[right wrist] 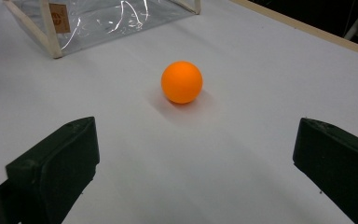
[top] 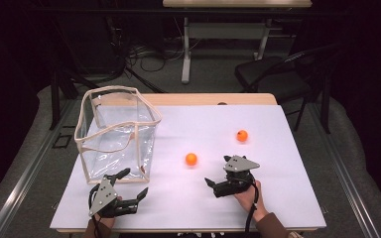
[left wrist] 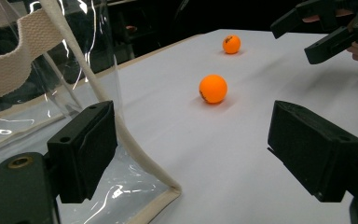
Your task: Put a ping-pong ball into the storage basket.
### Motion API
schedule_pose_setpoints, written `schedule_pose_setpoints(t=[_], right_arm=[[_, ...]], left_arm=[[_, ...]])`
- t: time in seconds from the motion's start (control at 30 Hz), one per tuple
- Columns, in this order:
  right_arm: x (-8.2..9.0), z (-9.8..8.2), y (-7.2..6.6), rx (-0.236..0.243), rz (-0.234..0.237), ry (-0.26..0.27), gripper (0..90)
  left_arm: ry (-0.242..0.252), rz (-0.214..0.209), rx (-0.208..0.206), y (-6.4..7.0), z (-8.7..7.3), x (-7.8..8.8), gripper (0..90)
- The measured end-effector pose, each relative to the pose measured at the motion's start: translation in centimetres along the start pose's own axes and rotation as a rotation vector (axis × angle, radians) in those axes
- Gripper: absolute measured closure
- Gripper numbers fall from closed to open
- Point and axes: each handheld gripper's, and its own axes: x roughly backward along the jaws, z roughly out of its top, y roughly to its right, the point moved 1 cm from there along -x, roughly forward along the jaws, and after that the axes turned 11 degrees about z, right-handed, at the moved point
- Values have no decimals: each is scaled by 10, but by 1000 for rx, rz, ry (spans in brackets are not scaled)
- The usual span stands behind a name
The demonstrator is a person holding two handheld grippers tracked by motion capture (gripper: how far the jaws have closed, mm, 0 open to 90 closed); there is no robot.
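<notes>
Right tongs (top: pixel 217 178), jaws wide, lined up on near small orange plastic ball (right wrist: pixel 182 82); left tongs (top: pixel 133 184) also wide; next: advance, close.

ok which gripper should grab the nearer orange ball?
Right. The right gripper is open and aimed at the nearer orange ball, centred between its jaws. The left gripper sits at the clear bag corner, farther off.
</notes>
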Motion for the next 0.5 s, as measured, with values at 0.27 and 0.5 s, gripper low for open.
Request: schedule_pose_setpoints(t=[0.27,0.5], right_arm=[[-9,4,1,-2,12,-13,0],[-17,7,2,-2,20,-23,0]], left_arm=[[0,0,0,0,0,0,156],[0,-1,0,0,0,0,156]])
